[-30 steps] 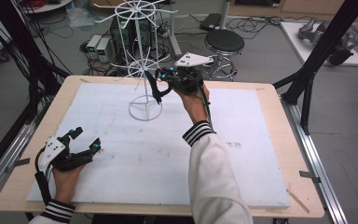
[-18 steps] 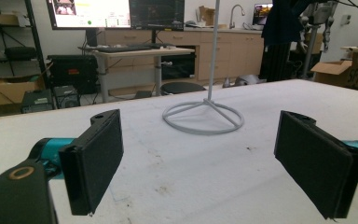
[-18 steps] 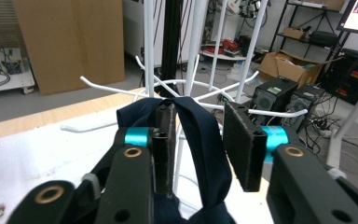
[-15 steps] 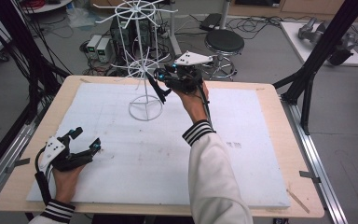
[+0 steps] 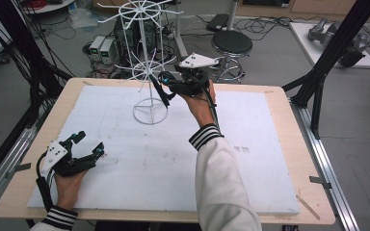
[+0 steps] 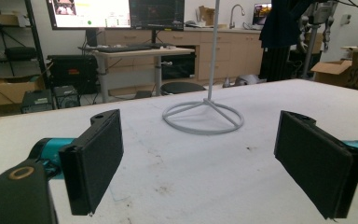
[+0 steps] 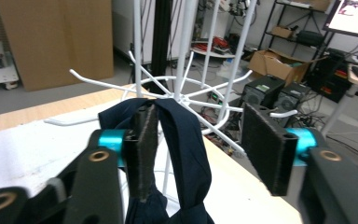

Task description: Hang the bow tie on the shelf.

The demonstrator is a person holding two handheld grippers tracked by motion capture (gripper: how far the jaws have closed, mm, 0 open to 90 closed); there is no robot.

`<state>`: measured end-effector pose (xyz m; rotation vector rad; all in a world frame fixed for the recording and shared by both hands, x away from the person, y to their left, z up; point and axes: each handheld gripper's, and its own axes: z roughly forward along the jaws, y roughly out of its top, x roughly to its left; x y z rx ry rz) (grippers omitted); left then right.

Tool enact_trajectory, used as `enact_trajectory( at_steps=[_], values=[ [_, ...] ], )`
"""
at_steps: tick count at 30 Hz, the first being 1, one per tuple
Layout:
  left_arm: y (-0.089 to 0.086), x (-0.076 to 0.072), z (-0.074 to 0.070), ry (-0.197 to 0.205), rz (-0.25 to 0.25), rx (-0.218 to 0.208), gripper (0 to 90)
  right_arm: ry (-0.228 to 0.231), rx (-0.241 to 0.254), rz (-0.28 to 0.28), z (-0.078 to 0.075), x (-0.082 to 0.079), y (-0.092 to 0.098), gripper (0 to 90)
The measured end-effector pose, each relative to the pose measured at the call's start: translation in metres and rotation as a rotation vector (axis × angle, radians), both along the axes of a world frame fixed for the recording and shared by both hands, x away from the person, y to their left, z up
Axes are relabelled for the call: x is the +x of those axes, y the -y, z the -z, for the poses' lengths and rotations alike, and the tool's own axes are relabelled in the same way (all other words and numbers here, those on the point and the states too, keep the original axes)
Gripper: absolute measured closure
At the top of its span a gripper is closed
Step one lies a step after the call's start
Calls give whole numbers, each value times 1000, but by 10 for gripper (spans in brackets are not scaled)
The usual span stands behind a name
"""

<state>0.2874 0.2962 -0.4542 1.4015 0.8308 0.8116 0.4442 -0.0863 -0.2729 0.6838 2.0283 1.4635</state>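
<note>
Two claws work over one counter (image 5: pixel 270 144) topped with a white sheet; a white wire rack (image 5: pixel 147 72) with radiating hooks stands on a ring base near the far edge; the right claw (image 5: pixel 166 89), raised beside the rack's lower tier, has its jaws spread, with a loop of dark blue cloth (image 7: pixel 182 154) draped over one jaw rather than pinched between the two; the left claw (image 5: pixel 89 144) lies low at the near left corner, jaws wide apart and empty. The step in hand appears to be hanging the loop on a hook; it is best done by carrying the loop past a hook tip, lowering until the wire bears the weight, then drawing the jaw out sideways so the light rack is not tipped. The sheet looks matte and faintly smudged; beyond the counter lie a grey floor, a round stool (image 5: pixel 231 43), cables and equipment boxes.
</note>
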Motion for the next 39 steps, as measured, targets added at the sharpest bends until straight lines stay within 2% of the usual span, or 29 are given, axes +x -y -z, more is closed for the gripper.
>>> enact_trajectory(
  at_steps=[4, 7, 9, 10, 16, 23, 25, 29, 30, 31, 33, 34, 35, 36, 39],
  values=[
    [0, 0, 0, 0, 0, 0, 159, -1, 1, 20, 0, 0, 1, 368],
    [0, 0, 0, 0, -1, 0, 159, -7, -19, 35, -3, 1, 1, 349],
    [0, 0, 0, 0, 0, 0, 159, -14, -28, 41, -6, 1, 1, 328],
    [0, 0, 0, 0, 0, 0, 159, -34, -38, 46, -7, 2, 0, 299],
    [0, 0, 0, 0, 1, 1, 159, -46, -76, 77, -11, 4, 1, 294],
    [0, 0, 0, 1, -2, -3, 159, -45, -50, 75, -15, 0, 6, 259],
    [0, 0, 0, -3, -4, -5, 159, -37, -30, 70, -16, -5, 11, 237],
    [0, 0, 0, -3, -5, -4, 159, -58, -10, 67, -18, -19, 27, 182],
    [0, 0, 0, -4, -5, -4, 159, -31, 4, 60, -18, -25, 33, 182],
    [0, 0, 0, -4, -5, -2, 159, -31, 15, 64, -18, -31, 37, 181],
    [0, 0, 0, -5, -6, 5, 159, -47, 23, 65, -16, -45, 49, 160],
    [0, 0, 0, -4, -6, 5, 159, -23, 36, 57, -13, -54, 57, 158],
    [0, 0, 0, -3, -8, 6, 158, -36, 40, 51, -12, -60, 62, 157],
    [0, 0, 0, -4, -8, 6, 159, -13, 40, 47, -9, -71, 71, 157],
    [0, 0, 0, -3, -8, 3, 159, 2, 53, 50, 1, -97, 95, 157]
  ],
)
